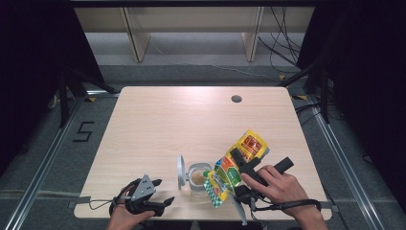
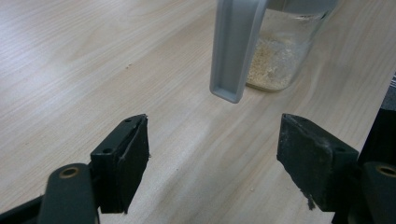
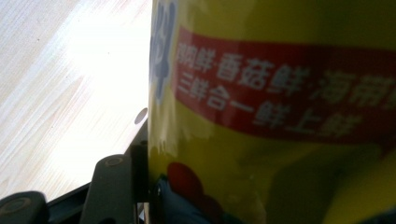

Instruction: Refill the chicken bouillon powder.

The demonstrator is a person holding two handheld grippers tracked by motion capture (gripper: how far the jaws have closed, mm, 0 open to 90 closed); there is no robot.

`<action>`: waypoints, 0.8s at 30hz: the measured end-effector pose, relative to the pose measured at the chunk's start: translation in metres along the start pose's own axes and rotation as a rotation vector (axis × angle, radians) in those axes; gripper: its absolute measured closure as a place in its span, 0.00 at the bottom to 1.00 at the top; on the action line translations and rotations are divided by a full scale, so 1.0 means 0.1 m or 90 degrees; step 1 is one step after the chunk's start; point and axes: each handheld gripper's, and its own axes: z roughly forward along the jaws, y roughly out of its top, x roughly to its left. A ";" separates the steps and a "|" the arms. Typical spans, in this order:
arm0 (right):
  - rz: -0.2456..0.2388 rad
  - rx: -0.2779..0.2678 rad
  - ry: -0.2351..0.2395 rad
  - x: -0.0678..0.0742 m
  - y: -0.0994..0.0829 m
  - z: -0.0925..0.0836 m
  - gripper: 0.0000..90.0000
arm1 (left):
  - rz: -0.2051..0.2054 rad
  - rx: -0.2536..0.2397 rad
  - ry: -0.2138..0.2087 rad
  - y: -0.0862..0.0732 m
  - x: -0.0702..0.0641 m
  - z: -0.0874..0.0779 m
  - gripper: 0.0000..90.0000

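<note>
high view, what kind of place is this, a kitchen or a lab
Most likely a lab or recording studio, not a kitchen: a lone wooden table stands on grey floor between dark curtains, loose cables trail behind it, and a number 5 is marked on the floor.

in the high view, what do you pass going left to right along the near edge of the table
left tongs → grey flip lid → glass jar → yellow packet → right hand
</note>
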 end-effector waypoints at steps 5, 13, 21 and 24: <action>0.000 0.001 -0.002 0.00 -0.01 0.00 0.50 | 0.001 0.005 0.002 0.00 0.01 0.00 0.28; -0.002 -0.001 0.000 0.00 0.00 -0.01 0.50 | 0.005 0.006 0.008 -0.01 0.01 0.00 0.28; -0.001 -0.002 -0.002 0.00 -0.01 -0.01 0.50 | -0.005 0.002 0.002 0.00 0.01 0.00 0.28; 0.000 -0.001 -0.001 0.00 -0.01 -0.01 0.50 | 0.011 0.005 0.002 0.00 0.02 -0.01 0.28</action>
